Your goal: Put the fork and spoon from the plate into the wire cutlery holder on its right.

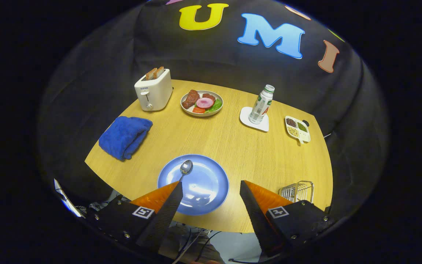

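My fingers stand apart and empty over the blue plate. The spoon lies at the plate's upper left, handle running under my left finger; the wire holder sits lower right.

The gripper hangs over the table with fingers spread wide, empty, above the blue plate. A spoon lies on the plate by one finger; the wire holder stands beside the other.
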